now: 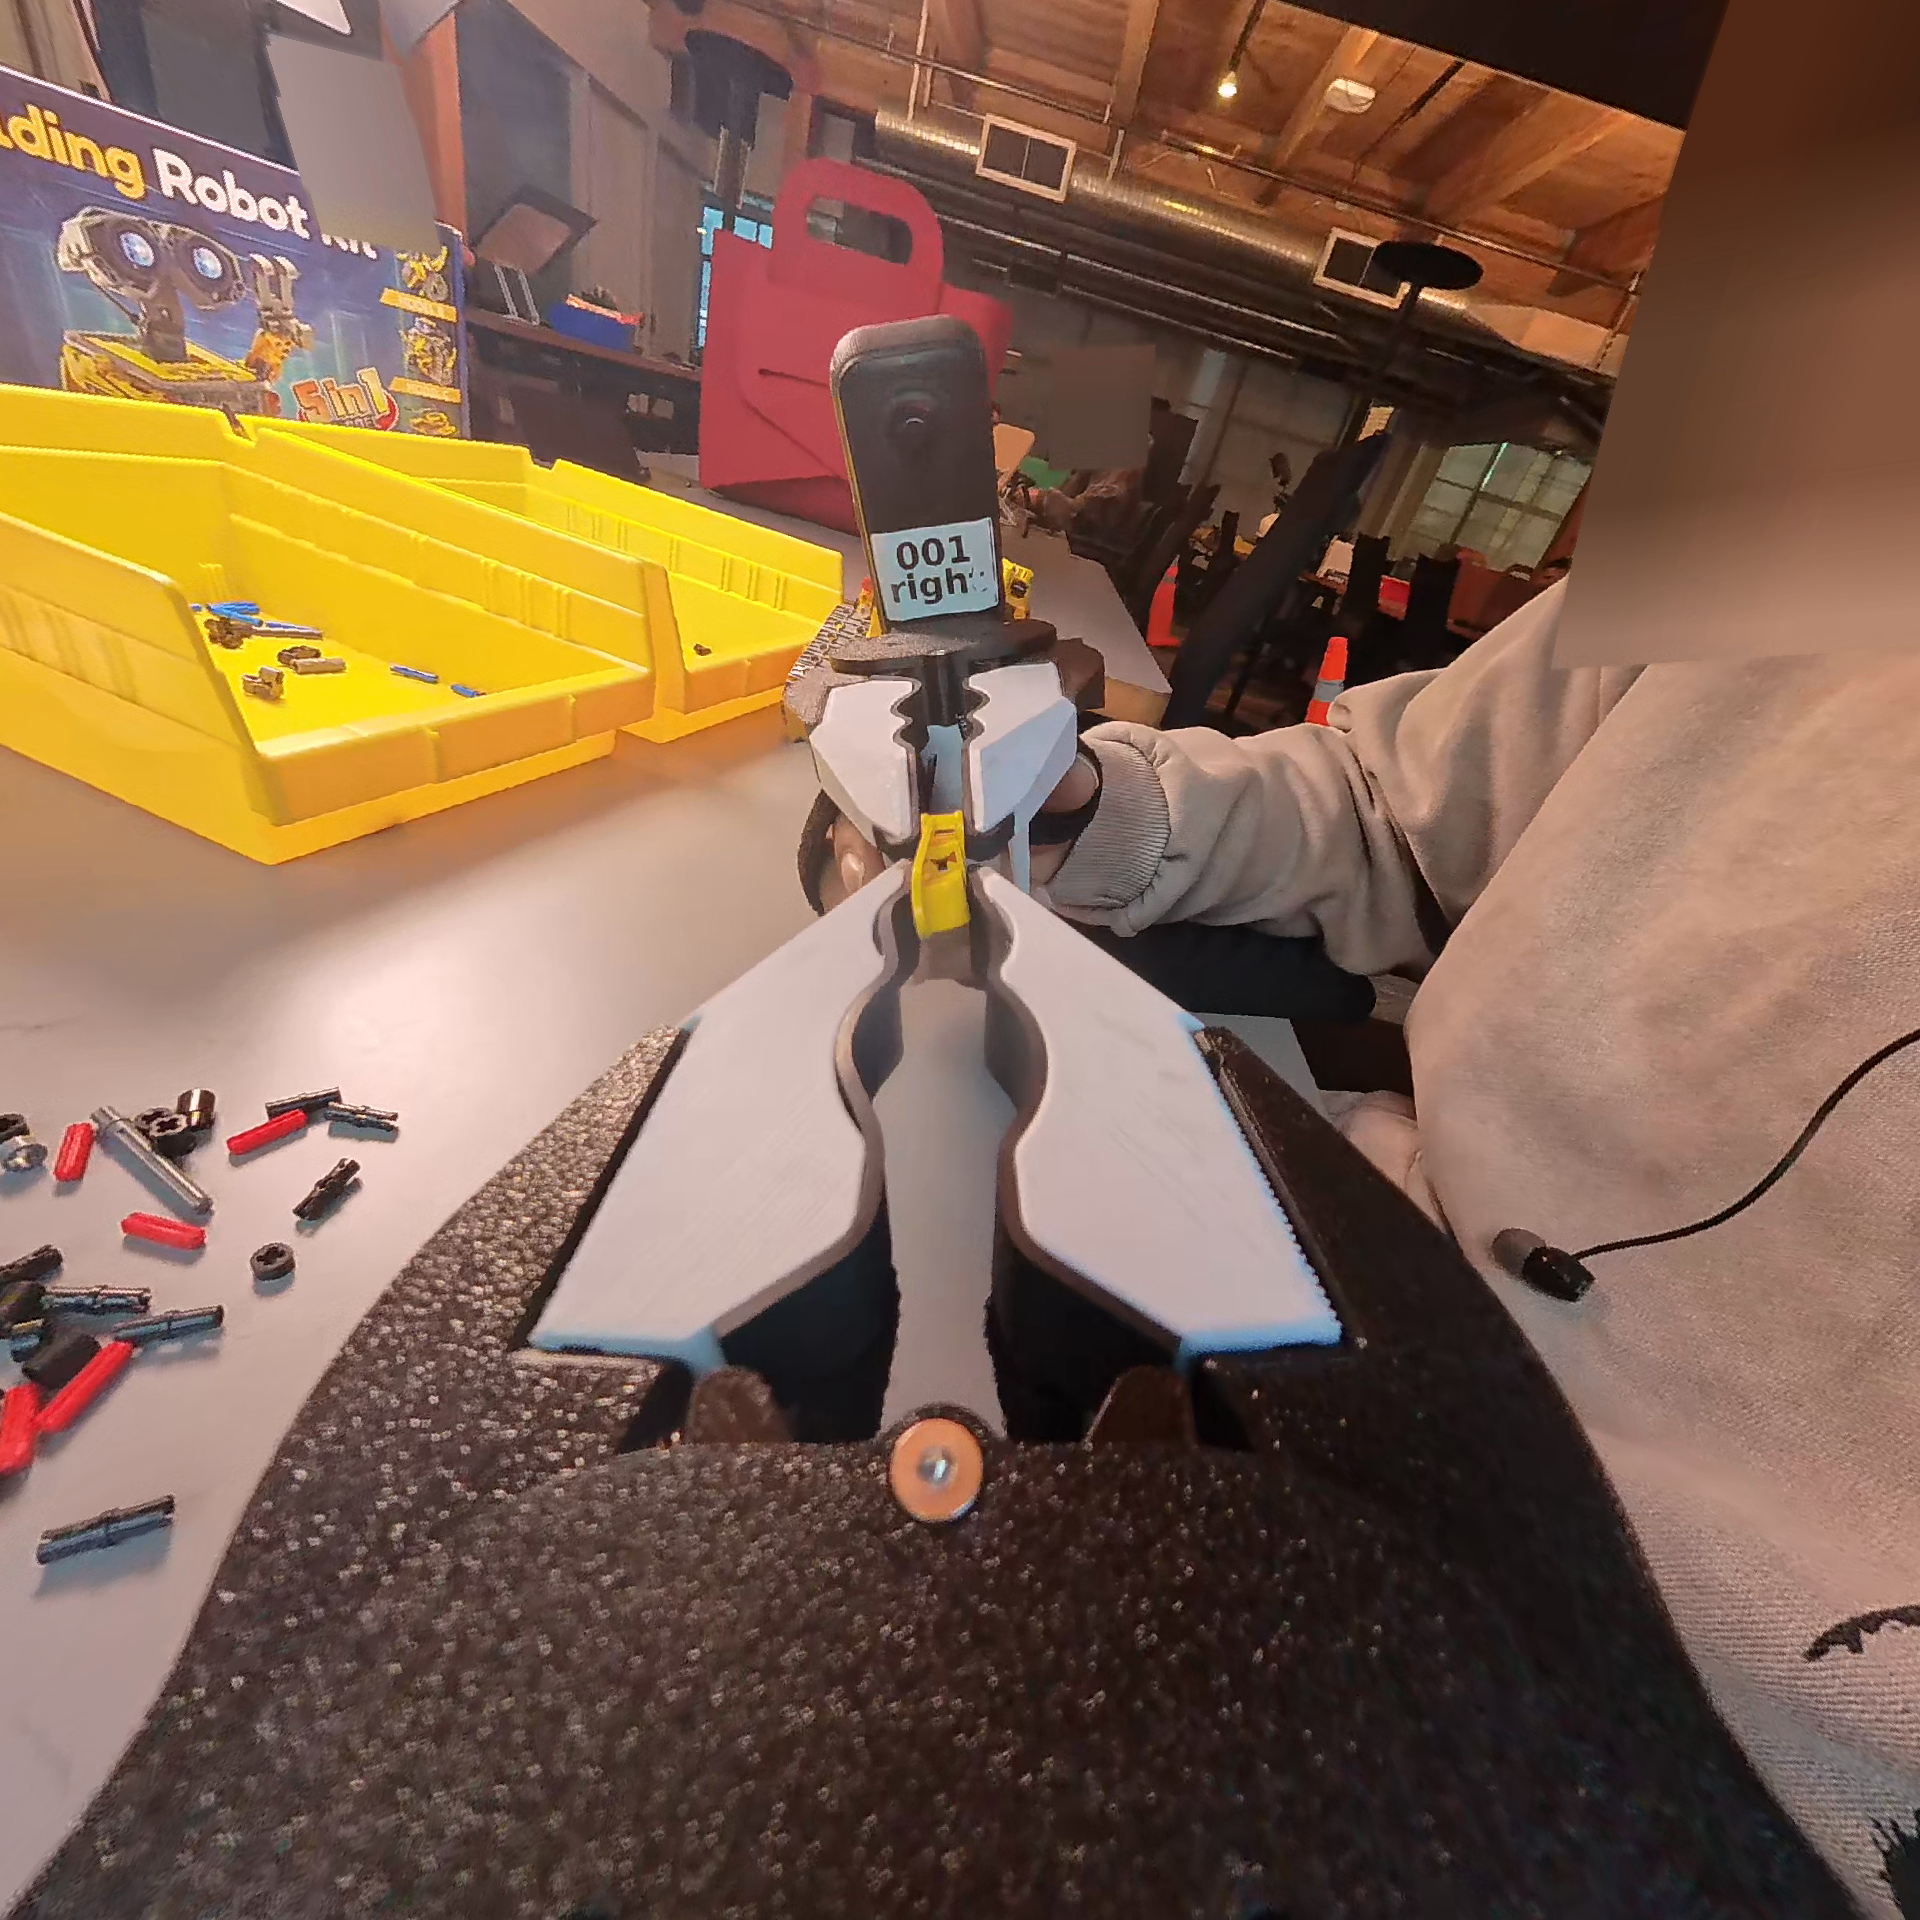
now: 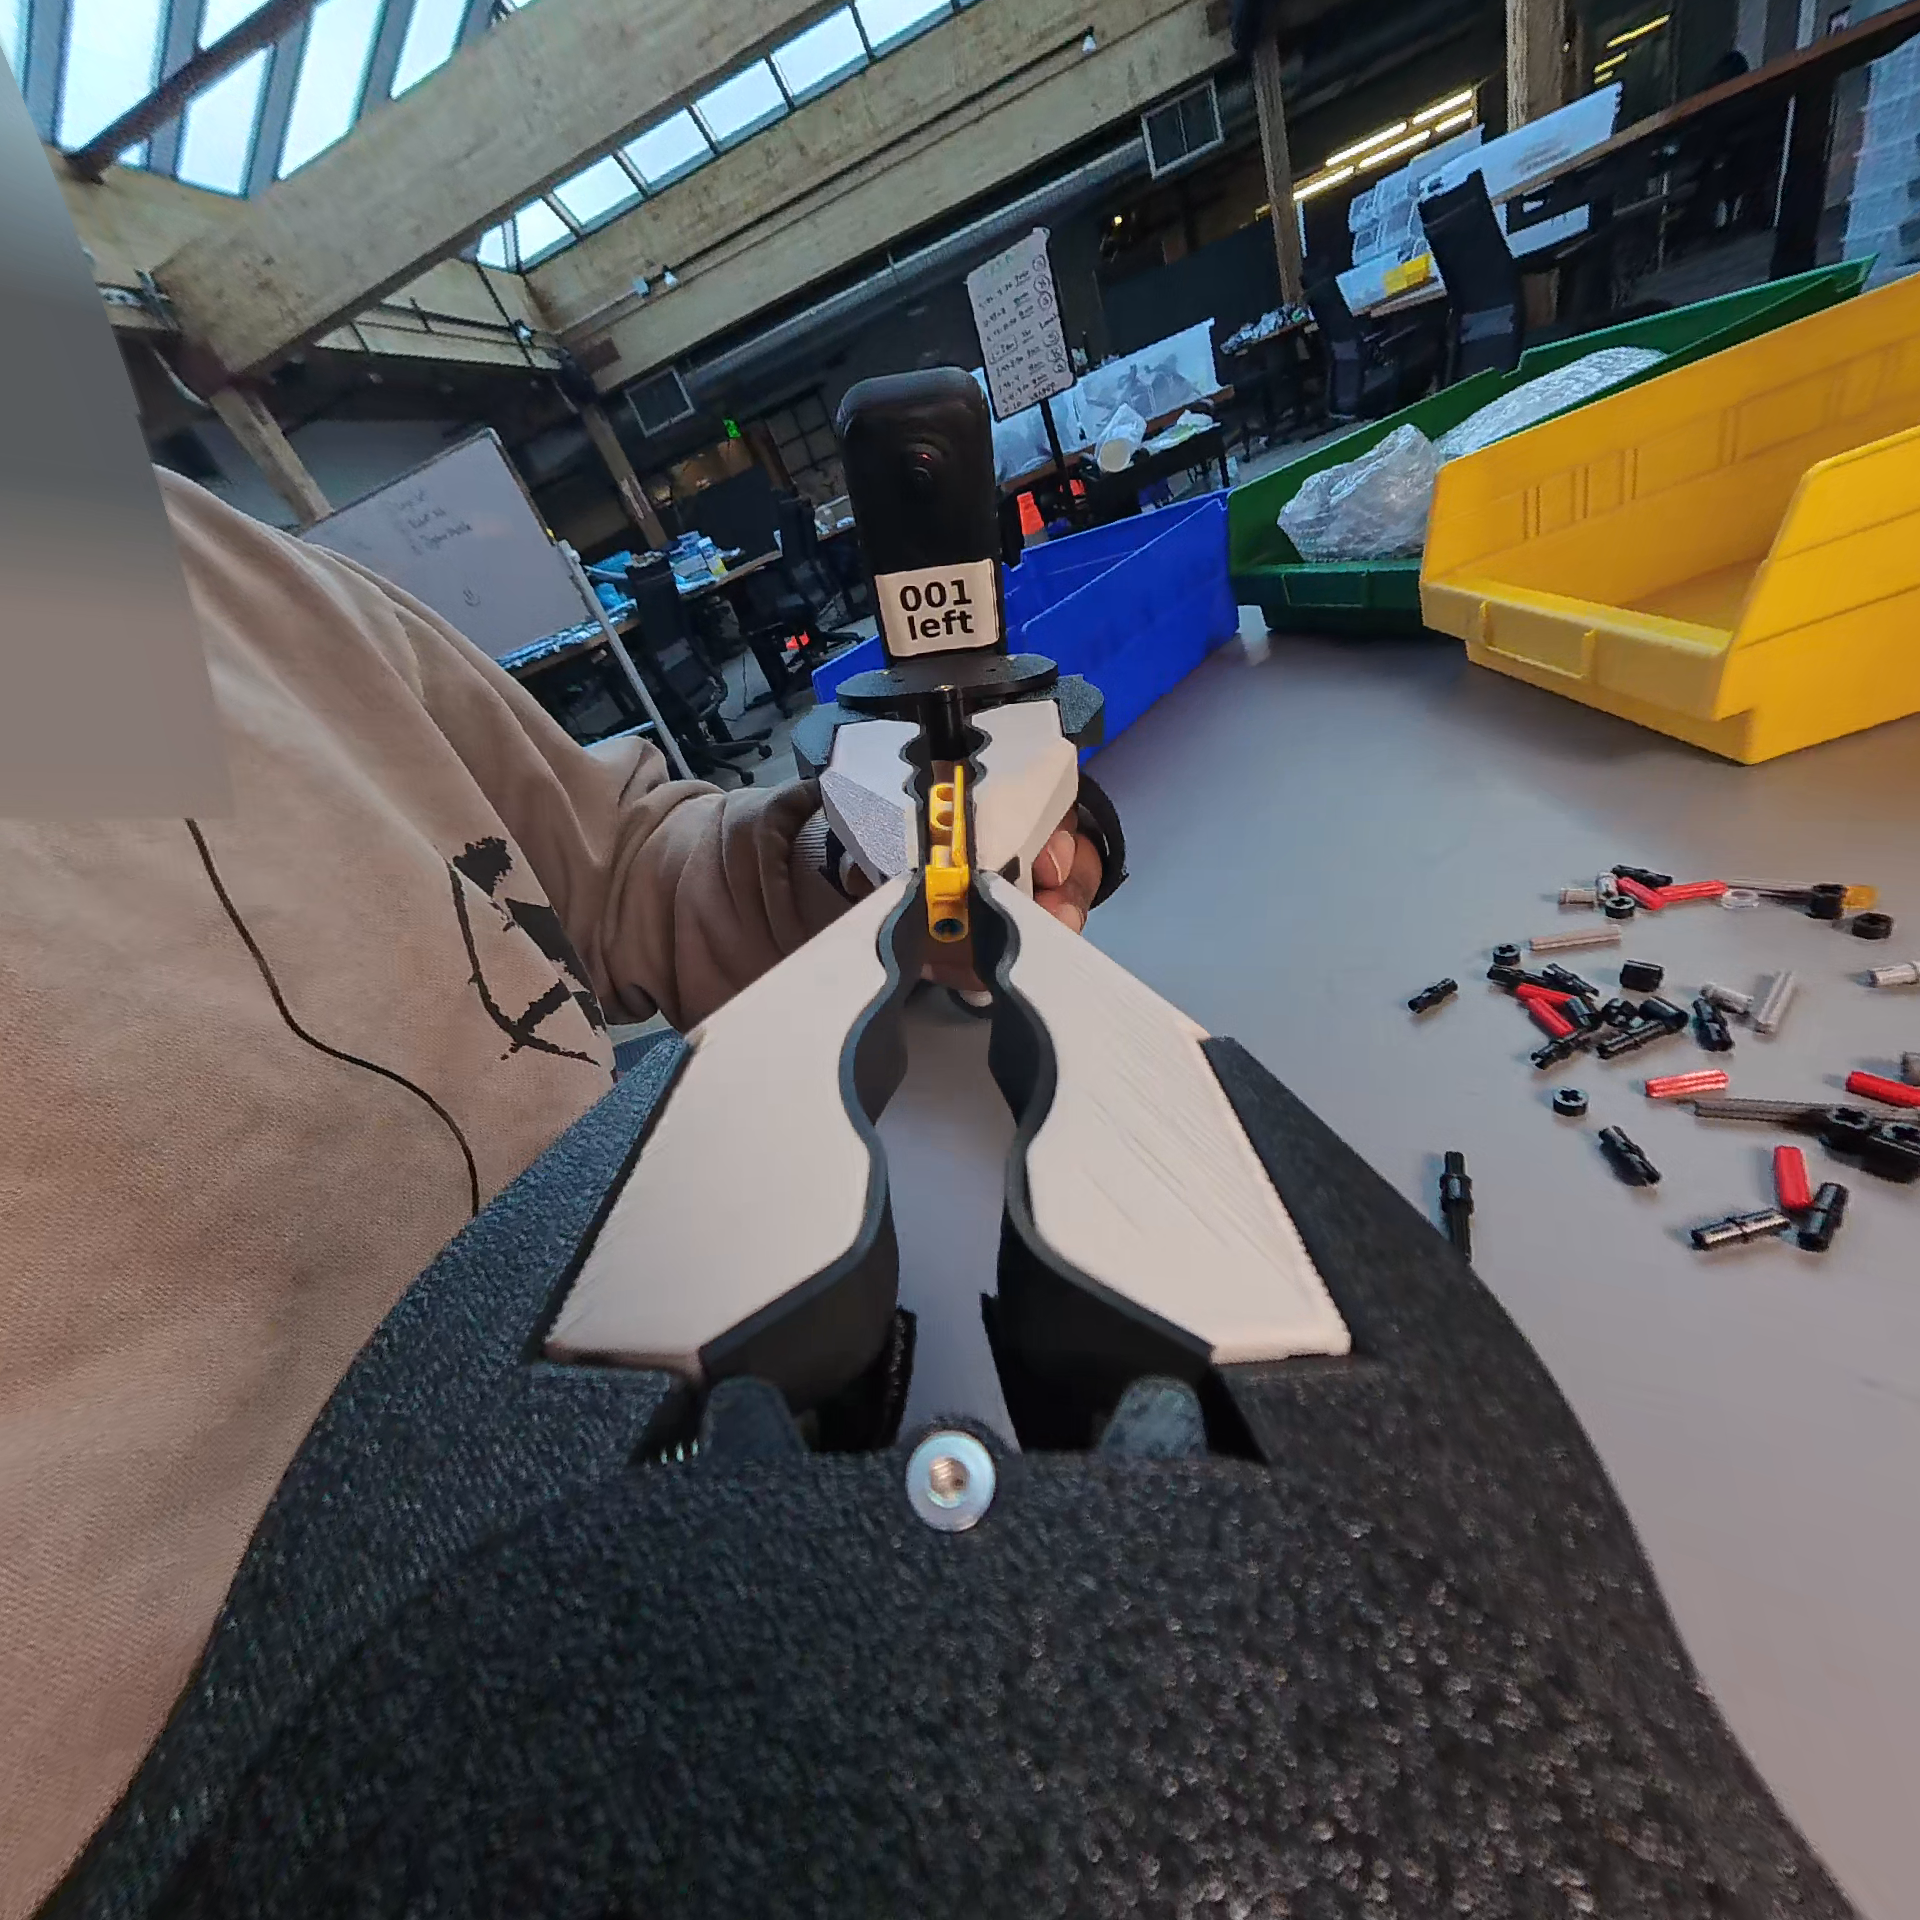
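Nearest the lens in the left wrist view is the black pebbled body of the left gripper (image 1: 940, 904), its pale grey fingers (image 1: 790, 1091) converging on a small yellow plastic building piece (image 1: 938, 871) pinched at their tips. The right gripper (image 1: 940, 831) faces it head-on, a camera standing on top with a white sticker, and its own tips also close on the same yellow piece, so the two grippers meet tip to tip above the grey table (image 1: 416, 956). In the right wrist view the right gripper (image 2: 948, 894) clamps the near end of the yellow piece (image 2: 945, 873), whose far end sits between the tips of the left gripper (image 2: 945, 821). A person's hand (image 2: 1070, 873) in a beige sleeve holds the left gripper's handle. Well off to one side on the table lies a scatter of small black, red and grey pins and axles (image 1: 156, 1226), apart from both grippers. Farther back stand yellow bins (image 1: 364, 665), one holding a few small blue and dark parts, with a printed toy kit box (image 1: 208, 260) behind them and a red felt carrier (image 1: 831, 343) beyond. The right wrist view also shows a blue bin (image 2: 1122, 613) and a green bin (image 2: 1351, 582) holding clear plastic bags.
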{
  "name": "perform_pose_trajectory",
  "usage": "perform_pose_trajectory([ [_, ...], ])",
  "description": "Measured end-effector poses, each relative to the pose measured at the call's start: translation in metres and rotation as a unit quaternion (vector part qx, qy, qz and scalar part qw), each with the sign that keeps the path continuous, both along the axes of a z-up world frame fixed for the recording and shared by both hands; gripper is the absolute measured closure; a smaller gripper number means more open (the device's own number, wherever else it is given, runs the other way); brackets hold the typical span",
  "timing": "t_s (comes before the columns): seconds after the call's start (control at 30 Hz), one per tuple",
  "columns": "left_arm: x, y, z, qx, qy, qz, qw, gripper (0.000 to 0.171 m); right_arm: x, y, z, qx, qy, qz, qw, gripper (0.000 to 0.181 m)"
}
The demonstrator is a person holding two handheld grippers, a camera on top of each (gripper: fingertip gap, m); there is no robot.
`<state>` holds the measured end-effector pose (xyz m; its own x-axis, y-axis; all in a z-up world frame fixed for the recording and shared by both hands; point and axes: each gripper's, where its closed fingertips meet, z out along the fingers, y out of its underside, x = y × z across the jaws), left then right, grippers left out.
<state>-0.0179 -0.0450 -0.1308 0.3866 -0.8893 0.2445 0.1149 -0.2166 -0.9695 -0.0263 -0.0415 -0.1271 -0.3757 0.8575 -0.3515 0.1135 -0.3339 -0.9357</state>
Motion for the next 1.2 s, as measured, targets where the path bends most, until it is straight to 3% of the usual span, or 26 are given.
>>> perform_pose_trajectory([
  [0.27, -0.002, 0.001, 0.001, -0.018, -0.009, -0.006, 1.000, 0.155, 0.001, -0.002, 0.001, 0.026, 0.000, 0.000, 1.000, 0.176],
  [0.5, 0.000, -0.004, 0.003, -0.019, -0.011, -0.024, 0.999, 0.164, 0.001, -0.005, -0.002, 0.040, -0.007, 0.009, 0.999, 0.176],
  [1.0, 0.005, -0.006, 0.027, 0.049, 0.000, -0.012, 0.999, 0.165, 0.009, -0.007, 0.021, 0.101, 0.035, 0.027, 0.994, 0.176],
  [1.03, -0.003, -0.006, 0.036, 0.055, -0.027, -0.005, 0.998, 0.164, 0.011, -0.008, 0.023, 0.103, 0.038, 0.031, 0.993, 0.176],
  [1.1, -0.059, 0.003, 0.074, 0.060, -0.144, 0.053, 0.986, 0.165, 0.031, 0.016, 0.022, 0.098, 0.038, 0.004, 0.994, 0.176],
  [1.13, -0.074, 0.003, 0.076, 0.072, -0.138, 0.075, 0.985, 0.166, 0.043, 0.028, 0.022, 0.091, 0.041, -0.011, 0.995, 0.176],
  [1.2, -0.061, 0.002, 0.055, 0.061, -0.084, 0.072, 0.992, 0.164, 0.052, 0.032, 0.039, 0.082, 0.076, -0.017, 0.994, 0.176],
])
